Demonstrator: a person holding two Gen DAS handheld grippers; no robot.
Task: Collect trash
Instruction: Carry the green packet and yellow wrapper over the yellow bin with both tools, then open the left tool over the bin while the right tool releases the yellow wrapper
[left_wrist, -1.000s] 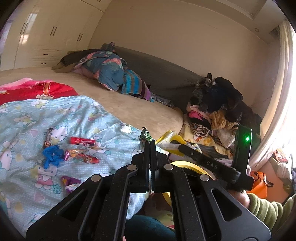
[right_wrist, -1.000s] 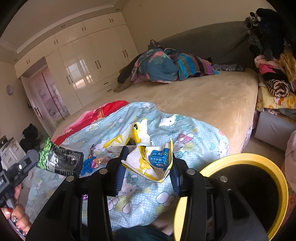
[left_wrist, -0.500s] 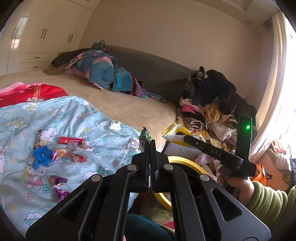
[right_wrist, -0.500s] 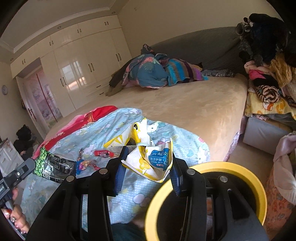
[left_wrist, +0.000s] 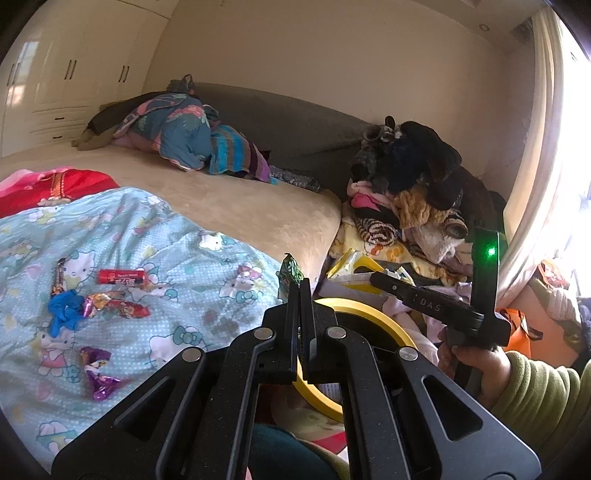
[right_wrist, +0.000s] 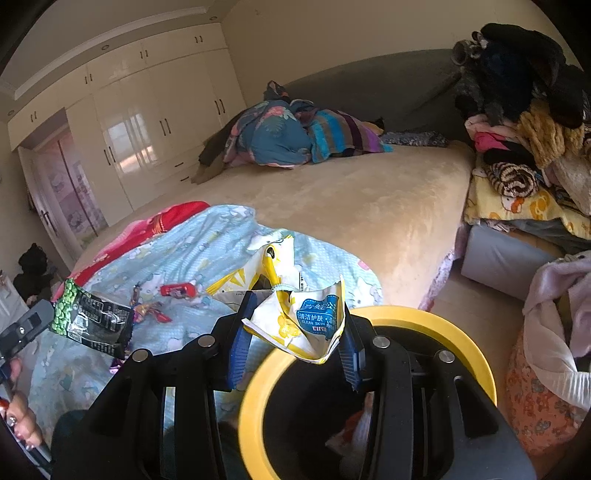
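Observation:
My left gripper (left_wrist: 300, 291) is shut on a green and black snack wrapper (left_wrist: 290, 271), also seen in the right wrist view (right_wrist: 92, 321). My right gripper (right_wrist: 295, 325) is shut on a crumpled yellow and white wipes packet (right_wrist: 299, 317), held over the yellow rim of a black bin (right_wrist: 424, 321). The bin rim (left_wrist: 362, 314) shows just past my left fingers. Several candy wrappers lie on the Hello Kitty quilt (left_wrist: 155, 236): a red one (left_wrist: 122, 275), a blue one (left_wrist: 64, 312), a purple one (left_wrist: 98, 373).
A beige bed (right_wrist: 351, 199) with a heap of blankets (right_wrist: 295, 133) lies behind. A pile of clothes (right_wrist: 524, 110) is stacked at the right. White wardrobes (right_wrist: 147, 122) line the far wall. A curtain (left_wrist: 535, 147) hangs at the right.
Both grippers have shifted right toward the bin; the bin rim now sits directly under the wipes packet. Both keep their hold.

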